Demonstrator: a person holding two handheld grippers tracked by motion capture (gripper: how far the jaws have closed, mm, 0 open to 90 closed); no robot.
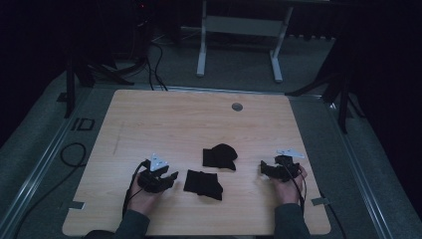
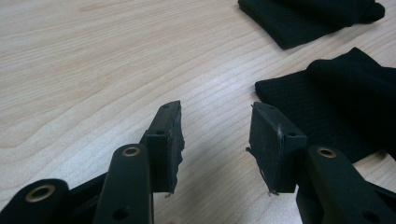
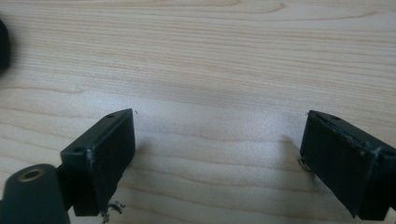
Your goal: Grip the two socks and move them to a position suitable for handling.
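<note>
Two folded black cloths were seen on the wooden table point(image 1: 149, 119). The near cloth point(image 1: 202, 184) was laid just right of the left gripper point(image 1: 166, 178), close to it but not touched. The far cloth point(image 1: 219, 157) was placed a little further back and to the right, between the two grippers, apart from the near cloth by a small strip of bare wood.

The left gripper was held low over the table by the person's left hand point(image 1: 144, 199). In the left gripper view its jaws were seen spread wide, with nothing between them but bare wood; the near cloth point(image 2: 336, 107) was lying just beyond the right-hand jaw, and the far cloth point(image 2: 308, 16) was seen at the top edge.

The right gripper point(image 1: 271, 169) was held near the table's right edge by the right hand point(image 1: 286, 186), well apart from both cloths. In the right gripper view its jaws were parted widely over empty tabletop, nothing gripped. A grey round insert point(image 1: 237, 106) was noted at the far side of the table.
</note>
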